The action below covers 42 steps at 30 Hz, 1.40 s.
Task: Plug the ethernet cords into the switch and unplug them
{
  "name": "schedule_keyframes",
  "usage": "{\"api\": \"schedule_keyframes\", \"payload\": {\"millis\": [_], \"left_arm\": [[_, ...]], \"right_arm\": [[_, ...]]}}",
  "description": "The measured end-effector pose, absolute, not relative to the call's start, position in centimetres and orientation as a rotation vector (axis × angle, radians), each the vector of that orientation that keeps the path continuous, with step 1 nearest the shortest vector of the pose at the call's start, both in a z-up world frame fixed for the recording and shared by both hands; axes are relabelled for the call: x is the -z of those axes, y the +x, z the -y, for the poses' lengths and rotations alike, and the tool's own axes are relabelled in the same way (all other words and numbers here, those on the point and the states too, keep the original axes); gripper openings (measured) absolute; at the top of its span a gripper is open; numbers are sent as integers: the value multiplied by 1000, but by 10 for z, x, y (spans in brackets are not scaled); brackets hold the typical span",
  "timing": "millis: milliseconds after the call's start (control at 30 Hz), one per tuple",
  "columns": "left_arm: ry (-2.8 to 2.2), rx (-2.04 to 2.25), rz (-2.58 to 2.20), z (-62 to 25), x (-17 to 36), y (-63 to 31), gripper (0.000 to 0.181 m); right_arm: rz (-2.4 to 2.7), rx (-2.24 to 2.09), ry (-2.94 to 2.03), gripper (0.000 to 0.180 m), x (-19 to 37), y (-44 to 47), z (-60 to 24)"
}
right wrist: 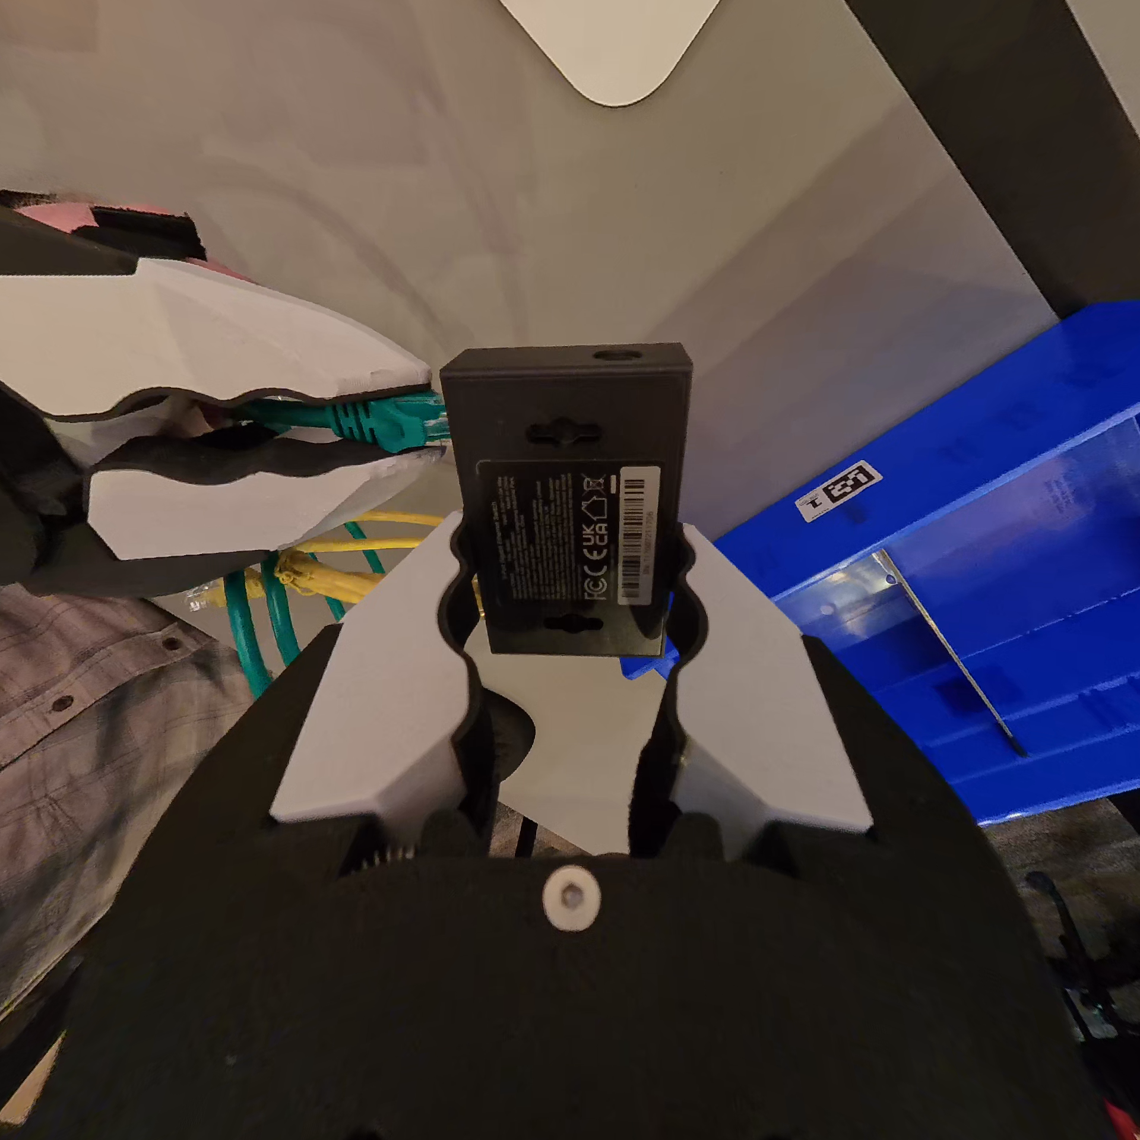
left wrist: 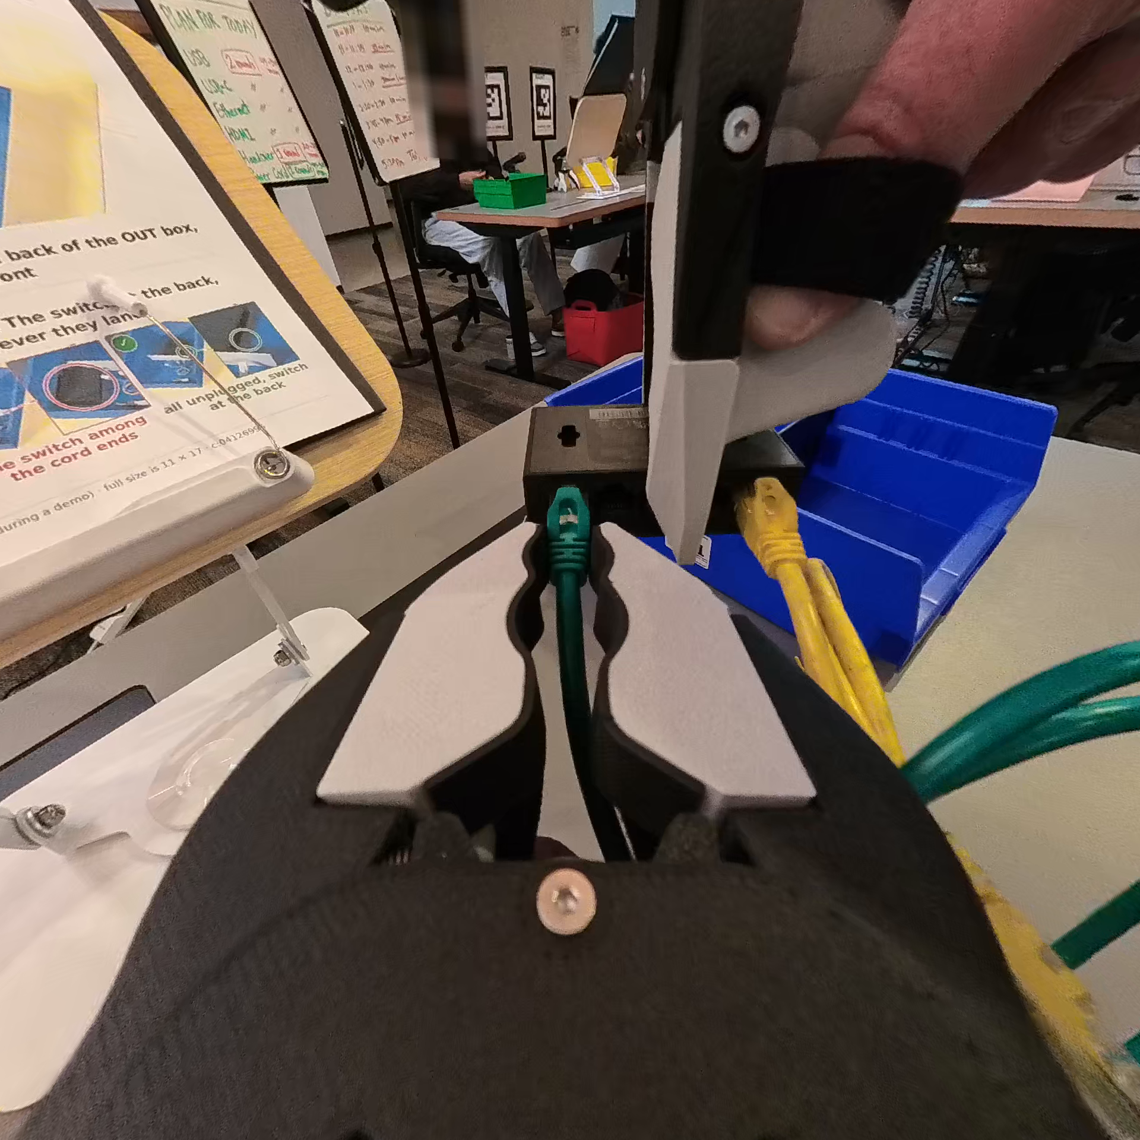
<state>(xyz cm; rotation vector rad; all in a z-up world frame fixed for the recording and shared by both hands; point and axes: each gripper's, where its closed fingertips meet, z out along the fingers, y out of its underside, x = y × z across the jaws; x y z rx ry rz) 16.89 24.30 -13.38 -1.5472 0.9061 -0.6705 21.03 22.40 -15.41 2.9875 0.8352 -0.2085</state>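
Left gripper [left wrist: 567, 543]: you are clenching the green cord [left wrist: 570, 623] just behind its plug.
Right gripper [right wrist: 570, 586]: you are clamping the switch [right wrist: 564, 432] by its sides.
Axis: plug is lying straight along your left fingers, pointing far into the switch's leftmost port; yellow cord [left wrist: 777, 530] is sitting plugged in farther right.

Grey table [left wrist: 1049, 802] under blue bin [left wrist: 925, 493]

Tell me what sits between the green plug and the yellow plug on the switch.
Left wrist view: a right gripper finger crosses between green plug and yellow plug.
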Motion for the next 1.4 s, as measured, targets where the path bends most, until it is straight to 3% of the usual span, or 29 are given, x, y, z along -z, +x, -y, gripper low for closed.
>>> {"api": "schedule_keyframes", "payload": {"millis": [33, 1400], "left_arm": [[-1547, 669, -904, -243, 134, 169, 12], [-1381, 689, -775, -242, 115, 160, 12]], "right_arm": [[-836, 211, 2990, 61, 154, 210, -224], [-922, 203, 3004, 60, 142, 200, -225]]}}
